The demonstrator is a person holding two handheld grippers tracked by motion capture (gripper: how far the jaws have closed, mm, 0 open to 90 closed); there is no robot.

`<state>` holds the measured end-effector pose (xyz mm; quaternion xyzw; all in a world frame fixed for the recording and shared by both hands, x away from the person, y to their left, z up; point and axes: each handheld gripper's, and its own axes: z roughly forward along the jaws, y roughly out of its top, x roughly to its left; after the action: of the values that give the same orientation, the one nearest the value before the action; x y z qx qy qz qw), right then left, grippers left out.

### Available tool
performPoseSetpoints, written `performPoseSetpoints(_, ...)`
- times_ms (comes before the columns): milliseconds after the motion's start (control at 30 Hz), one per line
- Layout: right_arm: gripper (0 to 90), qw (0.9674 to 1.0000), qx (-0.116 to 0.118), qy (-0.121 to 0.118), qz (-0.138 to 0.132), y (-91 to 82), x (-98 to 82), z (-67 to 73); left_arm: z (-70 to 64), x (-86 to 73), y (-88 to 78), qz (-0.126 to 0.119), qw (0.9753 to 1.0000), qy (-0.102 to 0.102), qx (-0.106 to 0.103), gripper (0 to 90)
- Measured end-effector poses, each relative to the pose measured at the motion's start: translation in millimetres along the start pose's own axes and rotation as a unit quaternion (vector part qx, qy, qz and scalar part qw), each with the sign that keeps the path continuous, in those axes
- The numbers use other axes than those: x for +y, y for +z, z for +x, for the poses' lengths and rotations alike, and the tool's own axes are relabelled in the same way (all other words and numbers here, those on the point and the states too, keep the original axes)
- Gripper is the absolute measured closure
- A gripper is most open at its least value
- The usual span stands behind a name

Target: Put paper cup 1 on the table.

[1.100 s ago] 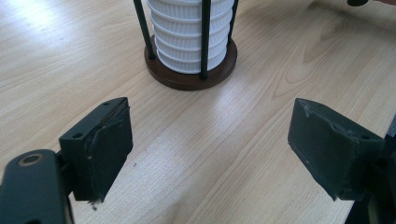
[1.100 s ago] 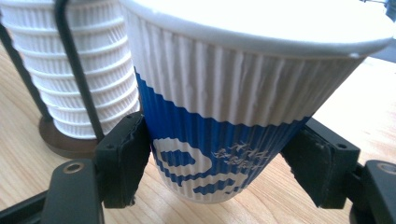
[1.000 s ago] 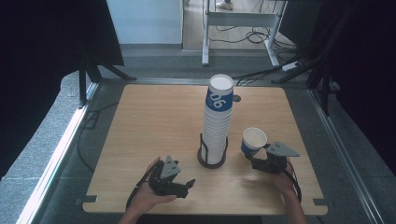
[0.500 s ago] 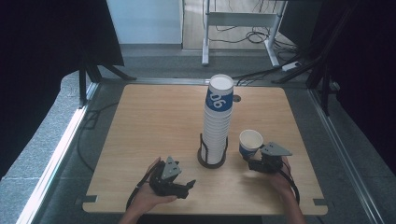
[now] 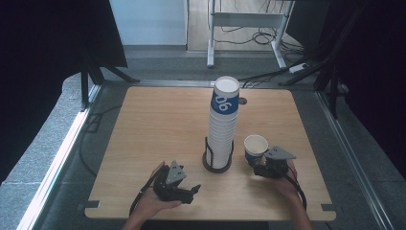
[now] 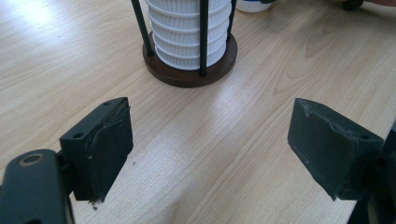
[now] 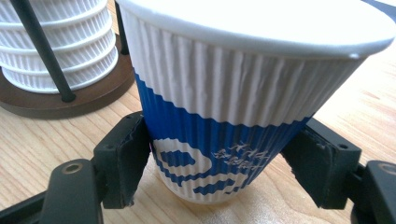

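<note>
A blue and white ribbed paper cup (image 5: 255,147) stands upright on the wooden table (image 5: 158,124), just right of a tall stack of the same cups (image 5: 223,124) in a black wire holder with a round brown base (image 6: 187,77). My right gripper (image 5: 257,162) is shut on the cup's lower half; in the right gripper view both pads press against the cup (image 7: 233,84). Near the table's front edge, my left gripper (image 5: 194,190) stands open with nothing between its jaws (image 6: 210,140), pointing at the holder.
The table's front edge runs close under both hands. Past the far edge are a grey floor, cables and a white metal frame (image 5: 249,19). A small round hole (image 5: 242,101) sits in the table behind the stack.
My right gripper and the cup have shifted slightly left, closer to the holder. My left gripper has stayed where it was.
</note>
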<state>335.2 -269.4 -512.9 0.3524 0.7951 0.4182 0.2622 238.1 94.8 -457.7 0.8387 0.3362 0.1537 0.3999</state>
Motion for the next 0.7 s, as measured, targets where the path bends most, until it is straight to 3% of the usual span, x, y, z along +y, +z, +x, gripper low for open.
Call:
performPoseSetpoints(500, 21.1, 0.9999, -0.004, 0.003, 0.013, 1.7, -0.4, 0.5, -1.0, -0.4, 1.3, 0.002, 1.0000, 0.004, -0.001, 14.3)
performPoseSetpoints(700, 13.3, 0.9996, -0.004, 0.029, -0.001, -4.1, 1.1, -0.6, -0.8, -0.3, 0.3, 0.002, 1.0000, 0.006, -0.001, 14.3)
